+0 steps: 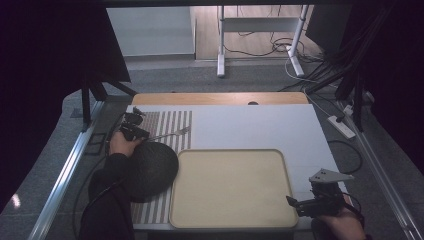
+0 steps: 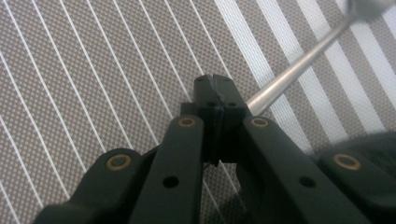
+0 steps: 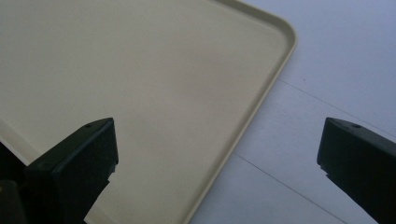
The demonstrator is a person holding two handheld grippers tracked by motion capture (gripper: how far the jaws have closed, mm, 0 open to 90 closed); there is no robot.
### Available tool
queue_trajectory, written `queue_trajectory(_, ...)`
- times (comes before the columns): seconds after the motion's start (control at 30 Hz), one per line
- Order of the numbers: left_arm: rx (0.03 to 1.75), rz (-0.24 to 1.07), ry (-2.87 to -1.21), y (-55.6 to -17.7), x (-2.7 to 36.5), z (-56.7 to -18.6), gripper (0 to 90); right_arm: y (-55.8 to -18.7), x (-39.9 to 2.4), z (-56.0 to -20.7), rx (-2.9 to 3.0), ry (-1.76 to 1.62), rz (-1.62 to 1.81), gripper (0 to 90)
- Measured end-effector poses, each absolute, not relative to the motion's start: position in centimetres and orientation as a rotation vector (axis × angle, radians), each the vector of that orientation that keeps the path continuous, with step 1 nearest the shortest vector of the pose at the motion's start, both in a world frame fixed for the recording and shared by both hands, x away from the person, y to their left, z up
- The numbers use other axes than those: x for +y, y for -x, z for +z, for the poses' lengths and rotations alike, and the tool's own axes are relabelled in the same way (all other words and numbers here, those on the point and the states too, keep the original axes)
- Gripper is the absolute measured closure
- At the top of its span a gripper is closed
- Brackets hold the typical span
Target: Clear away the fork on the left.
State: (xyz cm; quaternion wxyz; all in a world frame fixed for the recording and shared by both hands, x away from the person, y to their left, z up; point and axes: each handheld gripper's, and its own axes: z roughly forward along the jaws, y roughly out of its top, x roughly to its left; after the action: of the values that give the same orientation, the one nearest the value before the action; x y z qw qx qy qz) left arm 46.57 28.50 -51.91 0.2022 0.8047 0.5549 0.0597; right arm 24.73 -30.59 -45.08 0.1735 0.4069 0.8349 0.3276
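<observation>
My left gripper point(image 1: 144, 134) point(image 2: 215, 88) is shut on the handle end of a metal fork point(image 1: 176, 133) point(image 2: 299, 70). The fork lies low over a brown-and-white striped placemat point(image 1: 172, 120) point(image 2: 93, 70), with its tines pointing right. Just in front of that hand sits a dark round plate point(image 1: 152, 167) point(image 2: 369, 144). A beige tray point(image 1: 230, 187) point(image 3: 140, 70) with nothing on it lies at the centre front. My right gripper point(image 1: 292, 202) point(image 3: 217, 130) hovers open over the tray's right edge near its front corner, nothing between its jaws.
A white mat point(image 1: 250, 125) point(image 3: 336, 56) covers the tabletop to the right of the placemat. A wooden strip point(image 1: 220, 98) runs along the table's far edge. Cables and a power strip point(image 1: 342, 125) lie on the floor to the right.
</observation>
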Motion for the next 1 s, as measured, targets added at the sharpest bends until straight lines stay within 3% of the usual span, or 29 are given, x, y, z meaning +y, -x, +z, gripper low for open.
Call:
queue_trajectory(0.63, 1.509, 0.077, -2.286, -45.7, 27.9, -51.7, 87.9, -24.7, -30.5, -45.1, 2.375, -1.142, 0.92, 0.0)
queue_trajectory(0.73, 1.505, 0.083, -2.222, -45.8, 28.2, -51.3, 77.0, -24.7, -30.5, -45.1, 2.374, -1.14, 0.921, 0.0)
queue_trajectory(0.87, 1.486, 0.115, -2.163, -45.9, 28.3, -50.7, 54.4, -24.7, -30.5, -45.1, 2.377, -1.141, 0.919, 0.0)
queue_trajectory(0.9, 1.479, 0.135, -2.14, -46.1, 28.2, -50.5, 45.1, -24.7, -30.4, -45.1, 2.378, -1.141, 0.918, 0.0)
queue_trajectory(1.0, 1.457, 0.139, -2.13, -46.3, 27.9, -50.4, 32.5, -24.7, -30.4, -45.1, 2.377, -1.141, 0.918, 0.0)
